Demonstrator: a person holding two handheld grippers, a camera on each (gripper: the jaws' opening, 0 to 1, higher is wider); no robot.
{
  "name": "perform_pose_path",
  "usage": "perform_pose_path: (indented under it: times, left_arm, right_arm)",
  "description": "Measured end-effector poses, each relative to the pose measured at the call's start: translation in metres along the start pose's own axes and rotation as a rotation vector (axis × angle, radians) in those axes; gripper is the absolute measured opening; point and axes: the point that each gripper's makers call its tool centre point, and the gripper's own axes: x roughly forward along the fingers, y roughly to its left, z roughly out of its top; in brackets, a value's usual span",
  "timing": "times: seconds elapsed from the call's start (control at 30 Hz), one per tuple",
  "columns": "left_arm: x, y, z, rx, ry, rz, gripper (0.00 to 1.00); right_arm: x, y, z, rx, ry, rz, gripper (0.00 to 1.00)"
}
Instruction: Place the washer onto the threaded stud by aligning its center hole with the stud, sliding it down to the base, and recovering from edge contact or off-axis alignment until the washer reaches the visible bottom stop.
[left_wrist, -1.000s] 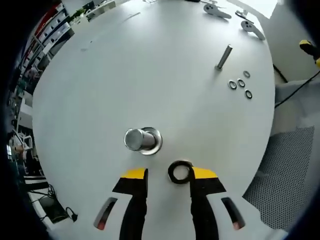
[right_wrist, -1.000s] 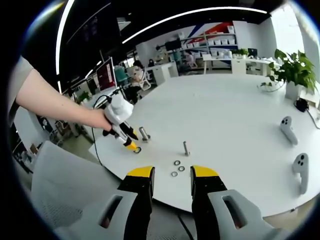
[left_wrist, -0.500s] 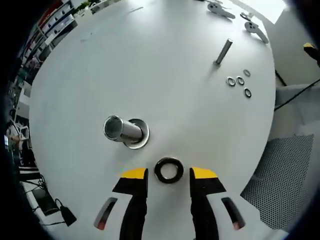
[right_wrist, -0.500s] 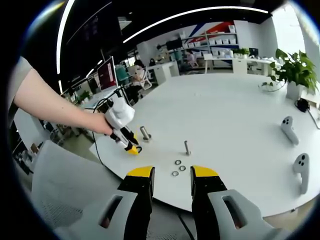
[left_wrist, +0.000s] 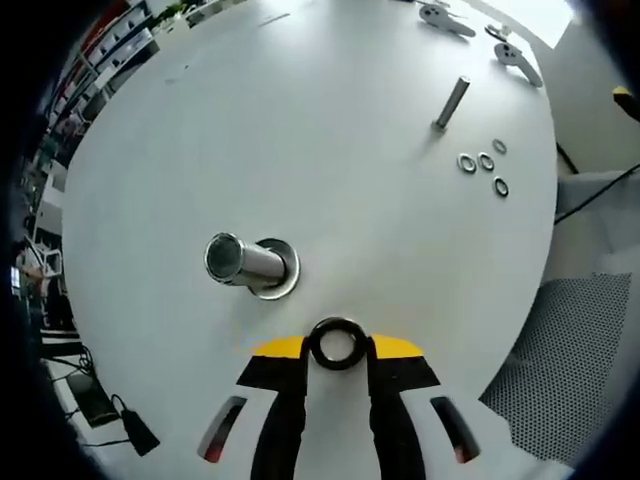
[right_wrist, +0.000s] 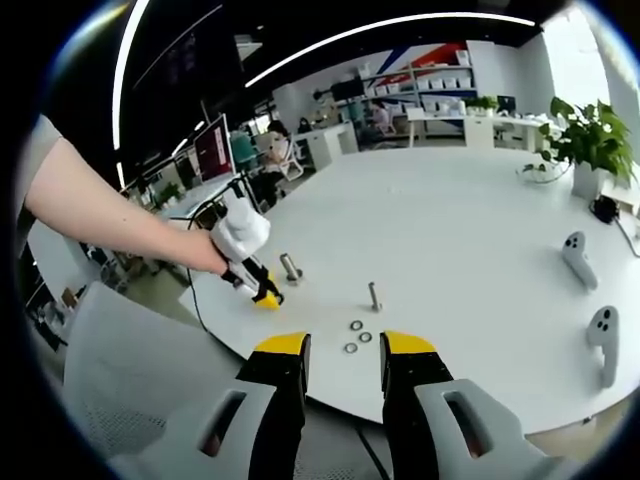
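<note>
Seemingly, left hand-held gripper (left_wrist: 337, 350) pinched against black washer (left_wrist: 336, 342) edges.

Black washer flat on the tabletop, silver stud upright beside it.
The washer (left_wrist: 336, 344), a dark ring with an open center hole, lies between two yellow-tipped fingers (left_wrist: 281, 349). The threaded stud (left_wrist: 243, 262) rises from a round flanged base, near the washer but apart.
</note>
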Motion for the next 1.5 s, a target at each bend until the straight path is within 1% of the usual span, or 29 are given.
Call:
perform_pose_path:
  times: [0.23,0.37,0.53,0.67,0.77,0.9,1.0,1.07,1.33,1.4,1.5]
  left_arm:
    - [0.000,-0.002,-0.001,-0.021,0.008,0.012,0.20]
    - [-0.002,-0.007,-0.008,0.000,0.063,-0.001,0.20]
    - [-0.005,-0.009,-0.016,0.002,0.104,0.000,0.20]
    - [-0.002,-0.005,-0.015,0.008,0.130,0.007,0.21]
    - [-0.001,-0.004,-0.015,0.043,0.174,-0.001,0.22]
    - [0.001,-0.001,-0.015,0.031,0.192,-0.005,0.23]
    - [0.001,-0.001,-0.016,0.036,0.190,-0.004,0.22]
    - [0.002,0.001,-0.016,0.003,0.187,-0.003,0.22]
    - [0.002,-0.001,-0.016,0.004,0.196,0.018,0.20]
    - [0.002,0.000,-0.017,-0.007,0.173,0.019,0.20]
    - [0.001,0.000,-0.018,0.000,0.132,0.011,0.19]
  right_arm:
    - [-0.001,-0.001,0.000,0.004,-0.002,-0.007,0.30]
    - [0.000,-0.001,-0.001,0.000,0.005,-0.005,0.30]
    - [-0.001,0.000,-0.001,0.004,0.003,-0.006,0.30]
    - [-0.001,0.000,-0.001,0.003,0.002,-0.005,0.30]
    - [0.000,0.000,-0.001,0.001,0.005,-0.004,0.30]
    - [0.000,0.000,-0.001,0.000,0.004,-0.002,0.30]
    - [-0.001,-0.001,0.000,0.009,-0.004,-0.006,0.30]
    - [0.000,0.000,0.000,0.003,0.000,-0.002,0.30]
    - [0.000,0.000,-0.001,0.001,0.002,-0.001,0.30]
    - [0.000,0.000,-0.001,0.002,0.003,-0.001,0.30]
    - [0.000,0.000,0.000,-0.001,0.002,0.002,0.30]
